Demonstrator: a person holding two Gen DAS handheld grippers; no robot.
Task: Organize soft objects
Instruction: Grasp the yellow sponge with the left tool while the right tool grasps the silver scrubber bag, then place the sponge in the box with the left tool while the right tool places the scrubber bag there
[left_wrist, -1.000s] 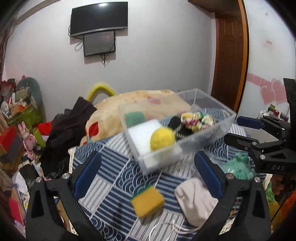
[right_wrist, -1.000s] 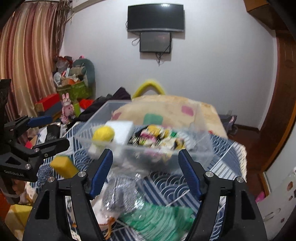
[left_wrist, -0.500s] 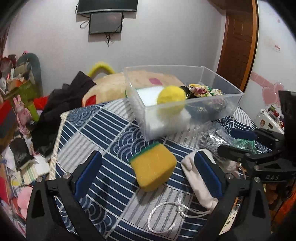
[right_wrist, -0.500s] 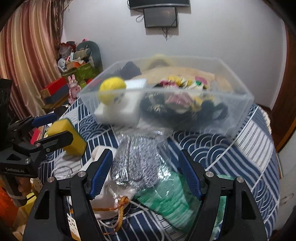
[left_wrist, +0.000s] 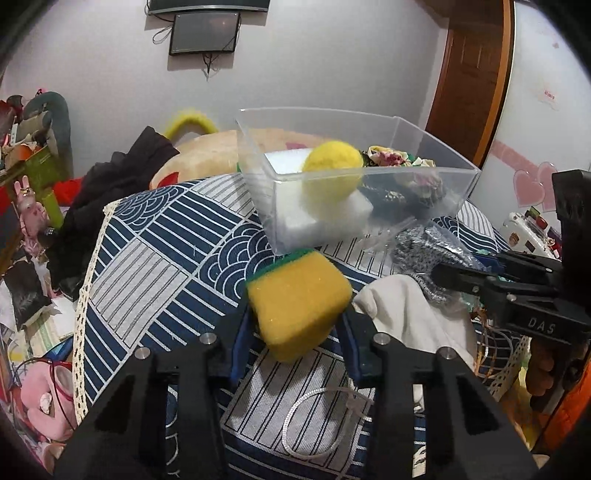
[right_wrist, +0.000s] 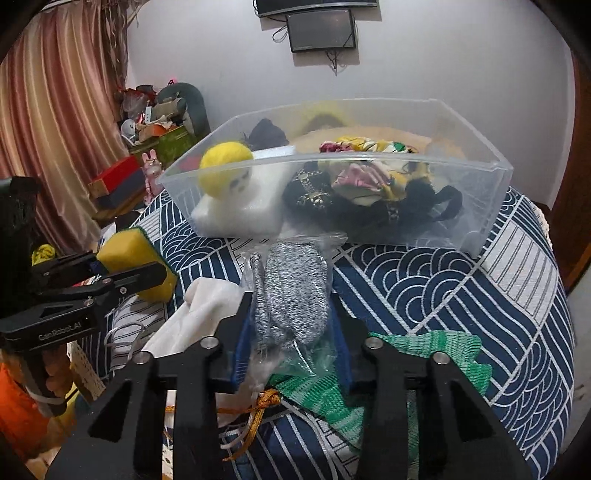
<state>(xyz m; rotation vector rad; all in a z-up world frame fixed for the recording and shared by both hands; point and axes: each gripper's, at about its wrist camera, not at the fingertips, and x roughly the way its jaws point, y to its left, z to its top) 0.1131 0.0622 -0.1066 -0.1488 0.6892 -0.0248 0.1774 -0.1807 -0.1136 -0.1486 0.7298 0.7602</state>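
My left gripper (left_wrist: 295, 332) is shut on a yellow sponge with a green back (left_wrist: 298, 297), seen also in the right wrist view (right_wrist: 136, 258). My right gripper (right_wrist: 291, 332) is shut on a grey knitted item in a clear bag (right_wrist: 295, 291), which shows in the left wrist view (left_wrist: 424, 251) too. A clear plastic bin (left_wrist: 436, 173) behind them holds a yellow ball (left_wrist: 332, 173), a white foam block (right_wrist: 240, 210), and dark and flowered fabric pieces (right_wrist: 369, 184).
The blue patterned tablecloth (right_wrist: 461, 280) also carries a white cloth (left_wrist: 410, 310), a green knitted piece (right_wrist: 424, 350), white cord (left_wrist: 314, 424) and an orange tassel (right_wrist: 266, 402). Clutter, dark clothes and a cushion lie beyond the left edge (left_wrist: 110, 192).
Both grippers moved down and forward to the table and closed: the left on the yellow sponge, the right on the bagged grey knit.
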